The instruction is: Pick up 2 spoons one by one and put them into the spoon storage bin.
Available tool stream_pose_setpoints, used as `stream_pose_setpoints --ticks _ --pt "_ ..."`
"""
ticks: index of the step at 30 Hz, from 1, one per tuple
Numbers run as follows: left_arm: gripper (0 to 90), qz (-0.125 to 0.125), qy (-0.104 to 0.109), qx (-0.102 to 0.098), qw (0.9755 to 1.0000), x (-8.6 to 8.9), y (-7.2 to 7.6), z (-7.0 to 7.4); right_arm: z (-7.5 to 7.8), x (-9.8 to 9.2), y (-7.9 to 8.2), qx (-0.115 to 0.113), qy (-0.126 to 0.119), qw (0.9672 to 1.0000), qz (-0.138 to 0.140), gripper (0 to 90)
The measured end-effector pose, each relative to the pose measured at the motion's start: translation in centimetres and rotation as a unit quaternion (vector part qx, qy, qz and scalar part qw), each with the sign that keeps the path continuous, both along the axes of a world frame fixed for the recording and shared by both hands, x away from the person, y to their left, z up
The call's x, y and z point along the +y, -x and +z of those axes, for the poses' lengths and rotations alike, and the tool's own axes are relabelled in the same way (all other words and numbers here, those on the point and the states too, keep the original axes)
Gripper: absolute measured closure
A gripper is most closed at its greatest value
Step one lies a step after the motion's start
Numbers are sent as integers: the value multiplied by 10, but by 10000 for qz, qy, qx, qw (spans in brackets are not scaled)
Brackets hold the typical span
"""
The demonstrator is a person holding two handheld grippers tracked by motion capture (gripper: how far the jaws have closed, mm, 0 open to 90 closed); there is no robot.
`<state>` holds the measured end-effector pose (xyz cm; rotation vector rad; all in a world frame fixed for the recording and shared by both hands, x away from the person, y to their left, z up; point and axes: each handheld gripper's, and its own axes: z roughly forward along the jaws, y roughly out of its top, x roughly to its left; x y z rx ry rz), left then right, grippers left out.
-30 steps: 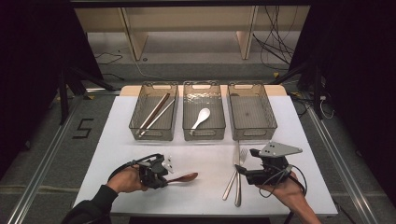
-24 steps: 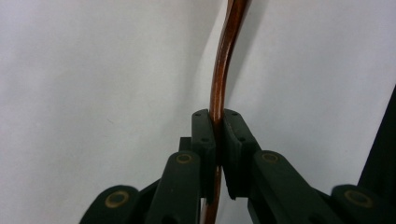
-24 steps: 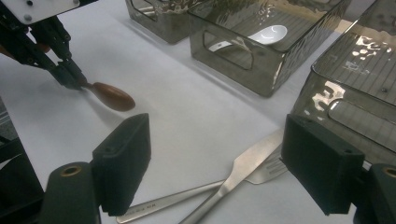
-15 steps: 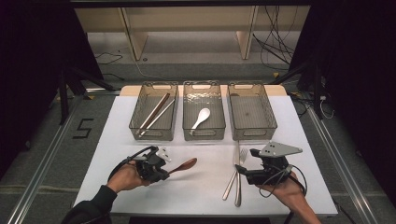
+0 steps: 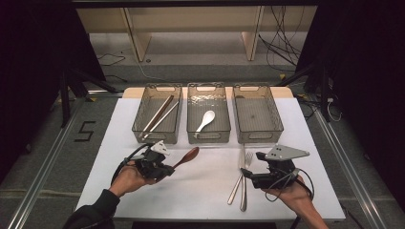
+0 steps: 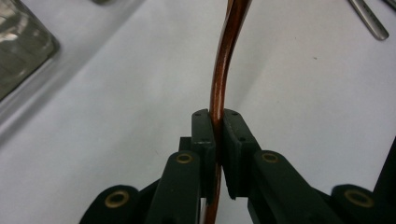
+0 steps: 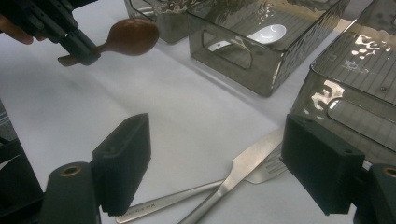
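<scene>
The left gripper point(image 5: 165, 168) has its fingers point(image 6: 204, 135) pinched tight on the thin handle of a brown wooden spoon point(image 5: 187, 156); in the left gripper view the handle runs straight up between the two pads and curves out of the top of the frame. In the high view this spoon sits in the lower left part of the frame, its bowl pointing up and to the right, toward the trays, and lifted off the white bench point(image 5: 205, 191). In the right gripper view the same spoon point(image 7: 126, 36) shows at the upper left, held clear of the bench surface. The right gripper point(image 5: 249, 174), at the lower right of the high view, has its fingers point(image 7: 123, 161) spread wide with nothing between the pads; they stand to either side of a steel fork point(image 5: 244, 162) and another steel piece point(image 5: 235, 188) that lie crossed on the bench just to its left. Farther up the frame three clear trays stand in a row: the left tray point(image 5: 141, 125) holds long wooden sticks point(image 5: 157, 116), the middle tray point(image 5: 191, 114) holds a white spoon point(image 5: 205, 120), and the right tray point(image 5: 274, 119) lies beyond the fork. A dark sleeve point(image 5: 93, 214) comes in at the lower left edge.
</scene>
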<state>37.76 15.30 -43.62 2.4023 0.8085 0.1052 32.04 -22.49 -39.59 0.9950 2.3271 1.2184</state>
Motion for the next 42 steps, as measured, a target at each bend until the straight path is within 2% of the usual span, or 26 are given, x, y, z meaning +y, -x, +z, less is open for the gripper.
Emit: stream_pose_setpoints --ticks 3,7,10,20,28,31,42 --pt "839 77 96 14 9999 0 -1 3 0 0 0 2 -8 10000 -6 250" --pt "839 176 270 -98 9994 -1 -2 10 0 0 -1 7 -8 10000 -14 250" --pt "839 214 301 -213 9991 -3 -3 14 0 0 0 -2 -19 10000 -2 250" --pt "839 312 496 -401 9975 -10 -13 29 0 0 0 7 -30 10000 -6 249" --pt "839 350 701 -528 9955 -27 -32 48 0 0 -1 19 -40 10000 -21 248" --pt "839 357 705 -544 9954 -35 -40 54 -1 0 -1 23 -36 10000 -11 248" --pt "839 516 806 -517 9941 -49 -64 62 -1 -1 -1 27 -47 10000 -27 248"
